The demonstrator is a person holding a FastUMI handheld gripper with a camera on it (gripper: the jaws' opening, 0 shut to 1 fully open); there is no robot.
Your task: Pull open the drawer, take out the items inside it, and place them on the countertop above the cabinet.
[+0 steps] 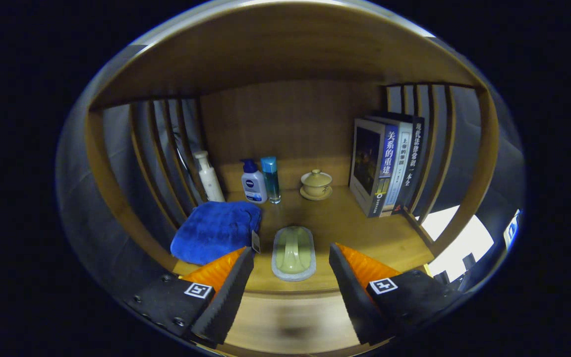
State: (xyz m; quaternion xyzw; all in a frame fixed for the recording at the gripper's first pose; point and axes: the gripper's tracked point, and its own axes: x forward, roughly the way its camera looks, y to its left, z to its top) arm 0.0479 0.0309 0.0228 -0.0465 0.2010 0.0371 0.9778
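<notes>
Hovering my fingers (290, 292) spread wide, holding nothing, just short of the green soap dish (293, 252) resting on the bench (355, 233); blue towel (216, 230) lies beside the dish, probably already taken out. Drawer unseen.

The one camera rides on the gripper (290, 287) and looks forward along its two fingers (226, 292), which stand apart at the near edge of the picture, angled slightly downward onto the countertop (365, 228). It sits just in front of the cabinet's front edge, close enough that the brush (293, 253) lies between and just ahead of the fingertips. It faces straight into the shelf bay, toward the back panel (290, 124), with the slatted sides curving in at left and right and the upper shelf (285, 49) arching overhead. The fisheye lens bends every straight board.
</notes>
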